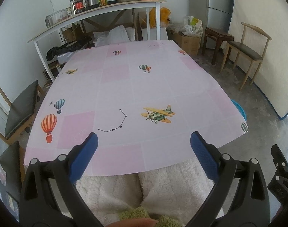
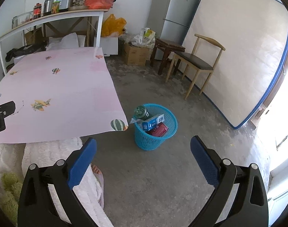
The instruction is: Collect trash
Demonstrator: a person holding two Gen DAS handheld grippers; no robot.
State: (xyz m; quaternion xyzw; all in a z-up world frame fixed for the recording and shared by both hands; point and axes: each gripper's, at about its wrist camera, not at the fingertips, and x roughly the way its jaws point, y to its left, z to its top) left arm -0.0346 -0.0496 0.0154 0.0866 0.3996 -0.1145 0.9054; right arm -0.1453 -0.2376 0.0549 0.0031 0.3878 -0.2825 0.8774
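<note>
Left wrist view: my left gripper (image 1: pixel 144 141) hangs over the near edge of the table (image 1: pixel 136 87), its blue pads spread wide with nothing between them. The pink checked cloth under it shows printed balloons and a yellow biplane, and I see no loose item lying on it. Below the gripper are my white fleece-covered legs. At the far right edge of the table a sliver of the blue basket (image 1: pixel 239 109) peeks out from behind the cloth. Part of the other gripper's black body shows at the lower right.

Right wrist view: my right gripper (image 2: pixel 143 147) is released too, pads wide apart, held above bare concrete floor (image 2: pixel 153 179). Ahead of it, just beside the table's near right corner, stands the blue mesh basket (image 2: pixel 153 141) on the floor. Inside it I see the trash: a green-capped bottle (image 2: pixel 140 111) leaning at the left rim, a blue and white box (image 2: pixel 153 122) across the middle, and a red packet (image 2: pixel 159 130) below it. Further back, a wooden chair (image 2: pixel 194 64) stands against a propped mattress (image 2: pixel 238 60).
</note>
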